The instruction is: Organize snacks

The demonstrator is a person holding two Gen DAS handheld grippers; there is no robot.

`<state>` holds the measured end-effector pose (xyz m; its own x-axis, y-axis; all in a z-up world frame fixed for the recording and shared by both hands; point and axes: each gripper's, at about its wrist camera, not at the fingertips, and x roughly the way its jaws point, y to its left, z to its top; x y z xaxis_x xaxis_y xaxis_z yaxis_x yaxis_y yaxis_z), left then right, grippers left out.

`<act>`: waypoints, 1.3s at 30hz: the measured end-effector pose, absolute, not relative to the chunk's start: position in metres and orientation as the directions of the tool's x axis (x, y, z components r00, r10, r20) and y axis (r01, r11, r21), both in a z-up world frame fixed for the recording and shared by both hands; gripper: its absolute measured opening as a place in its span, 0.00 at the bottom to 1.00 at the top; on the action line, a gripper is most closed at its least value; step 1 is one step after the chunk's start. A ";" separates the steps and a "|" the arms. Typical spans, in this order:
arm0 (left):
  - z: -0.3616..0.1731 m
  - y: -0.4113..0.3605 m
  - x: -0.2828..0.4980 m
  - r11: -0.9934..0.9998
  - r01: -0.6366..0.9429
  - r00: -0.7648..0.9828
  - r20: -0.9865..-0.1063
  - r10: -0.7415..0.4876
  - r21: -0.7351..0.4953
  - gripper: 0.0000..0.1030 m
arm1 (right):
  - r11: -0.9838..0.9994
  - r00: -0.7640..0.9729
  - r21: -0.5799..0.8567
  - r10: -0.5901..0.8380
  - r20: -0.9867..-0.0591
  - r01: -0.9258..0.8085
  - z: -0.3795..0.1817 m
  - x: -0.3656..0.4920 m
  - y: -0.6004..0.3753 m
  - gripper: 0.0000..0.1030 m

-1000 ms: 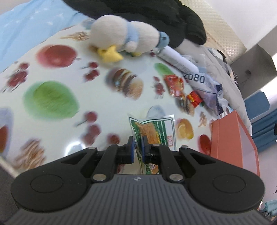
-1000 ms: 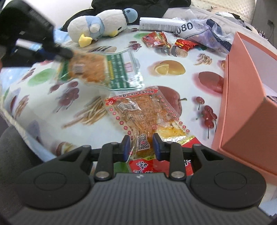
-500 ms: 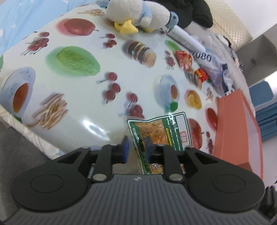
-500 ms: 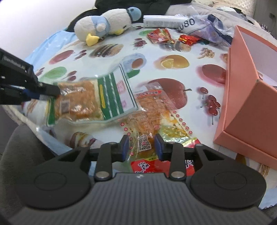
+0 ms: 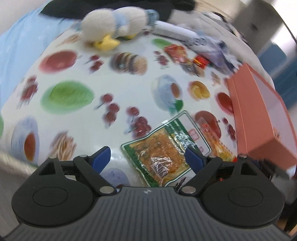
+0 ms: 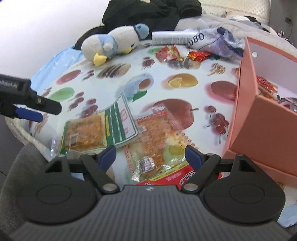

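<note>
A green-edged snack packet (image 5: 163, 150) (image 6: 98, 128) lies flat near the table's front edge, overlapping a red-dotted snack packet (image 6: 157, 140) (image 5: 219, 140). My left gripper (image 5: 148, 157) hangs over the green packet, jaws opening, pads clear of it; its fingers (image 6: 27, 113) show at the left of the right wrist view. My right gripper (image 6: 150, 154) sits above the red-dotted packet, jaws opening, pads off it. A salmon-pink open box (image 6: 263, 118) (image 5: 259, 115) with packets inside stands to the right. Small red snack packets (image 6: 169, 53) (image 5: 176, 52) lie at the far side.
A plush penguin (image 6: 113, 44) (image 5: 115, 26) lies at the back of the fruit-print tablecloth (image 6: 111, 87). A white tube (image 6: 172, 37), a crumpled plastic bag (image 6: 219, 42) and dark clothing (image 6: 148, 13) sit behind. A grey chair edge (image 6: 24, 163) is at the front left.
The left gripper set the green packet down beside the red-dotted one and let go, its jaws spreading. The right gripper released the red-dotted packet and opened wide.
</note>
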<state>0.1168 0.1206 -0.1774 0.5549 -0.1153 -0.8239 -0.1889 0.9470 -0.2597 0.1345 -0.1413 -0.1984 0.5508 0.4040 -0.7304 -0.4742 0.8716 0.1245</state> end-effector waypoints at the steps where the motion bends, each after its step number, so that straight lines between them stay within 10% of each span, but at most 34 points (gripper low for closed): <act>1: -0.177 0.117 0.119 0.958 -0.159 0.557 -0.823 -0.113 -0.239 0.88 | 0.870 0.553 0.126 0.408 -0.727 -0.476 -0.198 0.136 -0.143 0.80; 18: -0.220 0.060 0.152 0.865 0.496 0.426 -0.888 -0.171 0.071 0.88 | 0.798 0.472 0.071 0.423 -0.773 -0.599 -0.213 0.155 -0.131 0.79; 34: -0.239 0.065 0.149 0.918 0.396 0.471 -0.862 -0.189 0.015 0.68 | 0.784 0.434 0.058 0.403 -0.806 -0.619 -0.229 0.170 -0.118 0.75; 39: -0.234 0.066 0.141 0.946 0.323 0.491 -0.851 -0.183 -0.017 0.55 | 0.767 0.404 0.079 0.419 -0.813 -0.637 -0.225 0.170 -0.112 0.53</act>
<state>0.1412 0.0662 -0.2344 0.4914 -0.1834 -0.8514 0.3232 0.9462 -0.0173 0.1698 -0.1117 -0.2253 0.4040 0.4192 -0.8130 -0.6371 0.7667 0.0787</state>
